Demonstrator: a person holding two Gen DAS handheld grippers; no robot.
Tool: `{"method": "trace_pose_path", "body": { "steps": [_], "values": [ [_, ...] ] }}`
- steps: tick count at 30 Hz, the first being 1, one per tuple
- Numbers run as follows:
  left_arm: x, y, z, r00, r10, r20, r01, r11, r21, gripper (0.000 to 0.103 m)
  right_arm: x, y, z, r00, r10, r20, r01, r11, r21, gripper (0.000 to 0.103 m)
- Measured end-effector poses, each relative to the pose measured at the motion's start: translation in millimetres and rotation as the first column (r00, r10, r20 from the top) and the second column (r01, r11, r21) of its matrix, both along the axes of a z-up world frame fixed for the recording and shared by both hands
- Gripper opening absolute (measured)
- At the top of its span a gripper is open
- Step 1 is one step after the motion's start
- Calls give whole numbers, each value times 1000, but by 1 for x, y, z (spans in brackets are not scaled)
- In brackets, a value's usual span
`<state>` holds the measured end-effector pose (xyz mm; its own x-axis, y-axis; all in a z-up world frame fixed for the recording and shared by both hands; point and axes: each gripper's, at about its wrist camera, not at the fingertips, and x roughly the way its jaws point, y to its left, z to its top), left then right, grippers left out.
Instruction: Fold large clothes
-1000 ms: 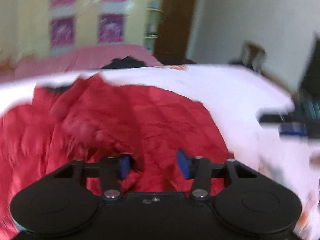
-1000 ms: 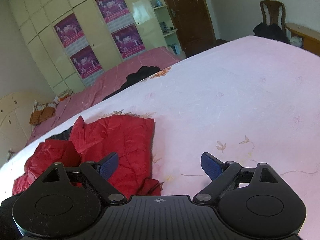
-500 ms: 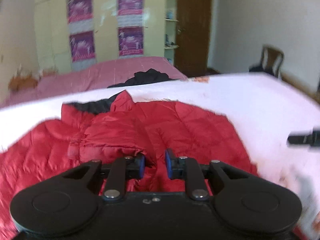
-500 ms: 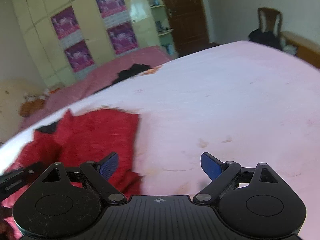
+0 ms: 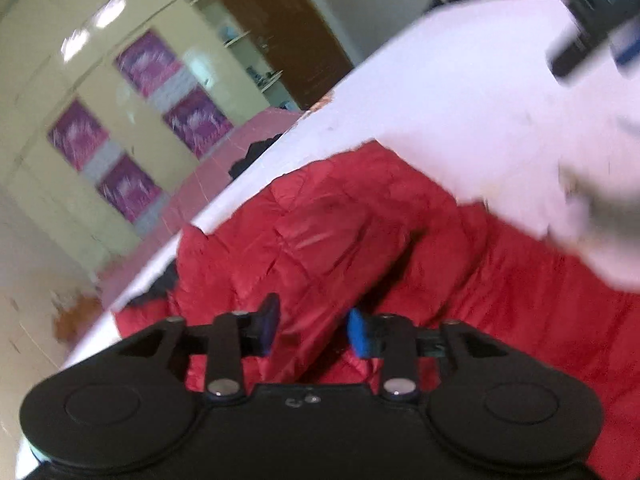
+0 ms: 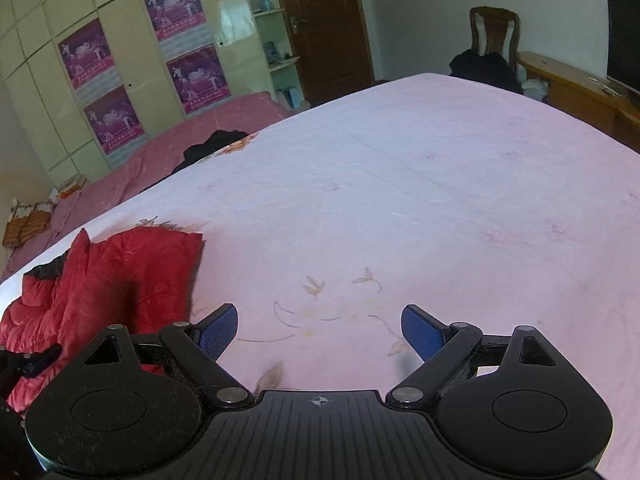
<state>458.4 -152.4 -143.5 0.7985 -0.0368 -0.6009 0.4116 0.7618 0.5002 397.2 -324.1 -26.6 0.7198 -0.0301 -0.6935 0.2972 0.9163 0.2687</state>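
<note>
A red padded jacket (image 5: 360,220) lies crumpled on the pale pink bed sheet (image 5: 460,100). My left gripper (image 5: 311,330) hovers low over it, tilted, and its jaws are opening. A ridge of red fabric lies between the blue pads without being pressed. In the right wrist view the jacket (image 6: 120,272) sits at the lower left, showing a strip of dark lining. My right gripper (image 6: 318,330) is wide open over the bare sheet (image 6: 400,180) just right of the jacket, with nothing between its fingers. It shows blurred in the left view's top right corner (image 5: 592,24).
Behind this bed stands a second bed with a pink cover (image 6: 168,152) and a dark garment (image 6: 212,146) at its edge. A wardrobe with purple posters (image 6: 120,72) and a brown door (image 6: 328,28) line the far wall. At the far right are a chair (image 6: 494,36) and a wooden desk (image 6: 568,88).
My left gripper's jaws closed narrow over the red fabric, then spread again, and the gripper rolled so its view tilts. The right gripper shifted slightly and stayed wide open.
</note>
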Motion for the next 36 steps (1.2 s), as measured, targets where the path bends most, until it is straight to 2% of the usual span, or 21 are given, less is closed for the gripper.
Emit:
{"method": "trace_pose_path", "body": {
  "steps": [1,2,5,6,9,14,16,17,18,20,22,25,28,29,30,32,33,34,36],
  "values": [
    [2,5,4,1000,21,-5,-22,999,-45,60,0,-1,0,1000,-1,0,1,1000,0,89],
    [3,13,10,999,38,-10,-39,994,-98,62,-1,-2,1,1000,-2,0,2,1000,0,89],
    [11,40,24,993,84,-77,-103,954,-282,61,0,0,2,1000,3,3,-3,1000,5,89],
    [13,50,28,991,91,-97,-119,933,-340,59,1,1,3,1000,7,4,-7,1000,7,89],
    [16,86,33,979,129,-155,-189,859,-475,47,7,8,3,1000,28,11,-29,999,20,89],
    [4,158,39,939,305,-160,-341,758,-556,45,24,35,1,993,111,41,-113,991,69,89],
    [0,184,40,919,359,-160,-385,740,-551,45,33,52,-1,987,154,49,-158,984,87,88],
    [-2,196,39,907,388,-163,-411,732,-543,45,37,60,-2,983,176,51,-180,979,92,84],
    [-4,210,37,894,414,-171,-437,719,-541,45,42,69,-5,979,200,43,-203,974,102,74],
    [-5,234,35,867,457,-198,-485,688,-540,45,51,84,-12,974,223,27,-225,967,122,72],
    [-6,252,34,850,481,-213,-513,667,-540,45,57,96,-19,971,238,23,-239,961,138,72],
    [-7,270,30,835,498,-234,-538,649,-538,45,68,109,-28,968,252,12,-250,953,171,72],
    [-7,278,24,833,495,-246,-543,650,-531,45,79,117,-34,964,266,13,-263,942,209,72],
    [-8,281,23,834,492,-250,-544,652,-529,45,81,119,-36,963,270,16,-267,939,215,68],
    [-6,282,21,835,490,-250,-542,655,-527,45,83,121,-37,961,275,14,-272,938,216,58],
    [-1,281,19,838,485,-250,-539,664,-519,45,86,121,-39,960,280,8,-275,935,222,50],
    [0,282,18,840,482,-249,-536,667,-518,45,87,120,-40,958,286,8,-280,933,227,39],
    [4,284,16,842,479,-248,-533,669,-517,45,87,119,-41,954,298,12,-292,924,246,14],
    [6,284,16,846,476,-240,-527,677,-514,45,79,121,-36,953,303,21,-300,928,221,14]
  ]
}}
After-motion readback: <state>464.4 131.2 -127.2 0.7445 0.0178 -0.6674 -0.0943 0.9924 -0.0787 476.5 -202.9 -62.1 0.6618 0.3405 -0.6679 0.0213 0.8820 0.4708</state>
